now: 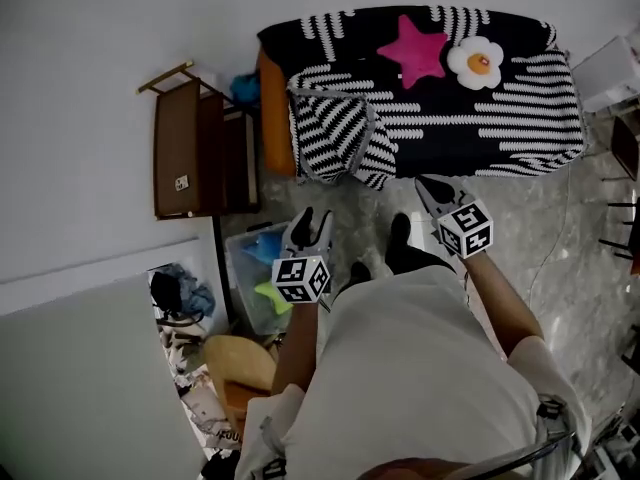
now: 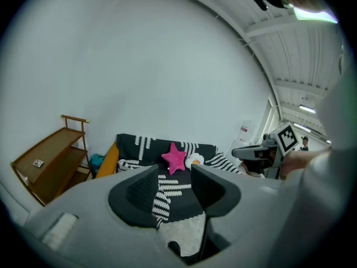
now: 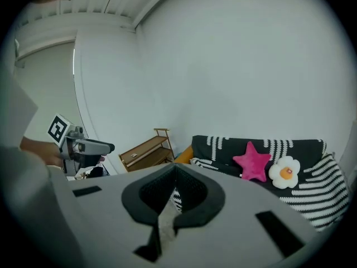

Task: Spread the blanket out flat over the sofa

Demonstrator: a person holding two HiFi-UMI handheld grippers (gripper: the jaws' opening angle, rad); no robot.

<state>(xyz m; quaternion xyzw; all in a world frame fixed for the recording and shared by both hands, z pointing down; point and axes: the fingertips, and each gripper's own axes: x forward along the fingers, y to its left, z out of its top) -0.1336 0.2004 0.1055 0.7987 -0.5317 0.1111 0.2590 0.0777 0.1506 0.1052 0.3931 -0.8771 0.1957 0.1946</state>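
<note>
The black-and-white striped blanket (image 1: 450,118) lies over the sofa (image 1: 272,118), whose orange arm shows at the left. At its front left a part of the blanket (image 1: 335,133) is folded and bunched. A pink star cushion (image 1: 415,50) and a white flower cushion (image 1: 475,63) rest on top. My left gripper (image 1: 311,226) hangs open over the floor, short of the sofa, holding nothing. My right gripper (image 1: 437,190) is shut and empty, just in front of the blanket's hanging front edge. The blanket (image 2: 167,191) shows between the open left jaws; the right gripper (image 3: 174,169) points at the sofa's left end.
A brown wooden shelf (image 1: 190,148) stands left of the sofa against the wall. A clear bin (image 1: 255,268) with blue and green things sits by my left side. A white box (image 1: 612,68) and dark chair legs (image 1: 625,218) are at the right. My feet (image 1: 400,243) stand on marbled floor.
</note>
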